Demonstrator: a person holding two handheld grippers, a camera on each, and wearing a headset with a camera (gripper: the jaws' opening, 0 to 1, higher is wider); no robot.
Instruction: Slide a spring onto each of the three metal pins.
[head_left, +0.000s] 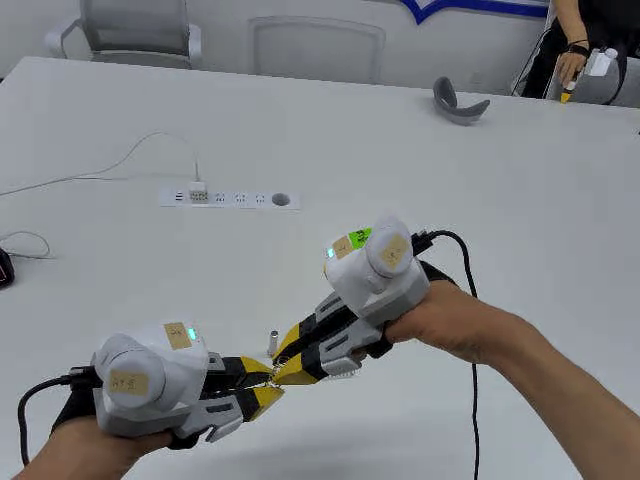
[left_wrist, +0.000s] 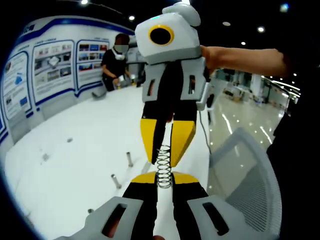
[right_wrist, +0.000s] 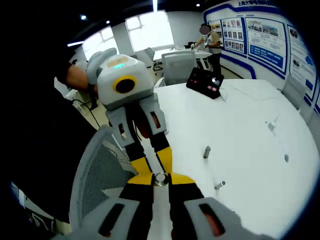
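Note:
A small steel spring (left_wrist: 164, 167) spans the gap between my two grippers, just above the white table (head_left: 420, 180). My left gripper (head_left: 262, 392) comes in from the lower left, its yellow jaws shut on the spring's near end (left_wrist: 164, 184). My right gripper (head_left: 285, 365) meets it tip to tip from the right, jaws closed on the other end, seen end-on as a metal ring (right_wrist: 160, 178). One short metal pin (head_left: 273, 343) stands upright just behind the tips. Three pins (left_wrist: 129, 159) (left_wrist: 115, 181) (left_wrist: 90, 211) stand on the table left of the jaws; two pins (right_wrist: 207, 151) (right_wrist: 219, 185) stand to the right.
A white power strip (head_left: 228, 198) with a thin cable lies mid-table. A grey curved object (head_left: 458, 103) rests at the far right, with chairs (head_left: 318, 45) behind the far edge. A person (head_left: 575, 50) stands at the back right. A black cable (head_left: 470, 290) trails from my right gripper.

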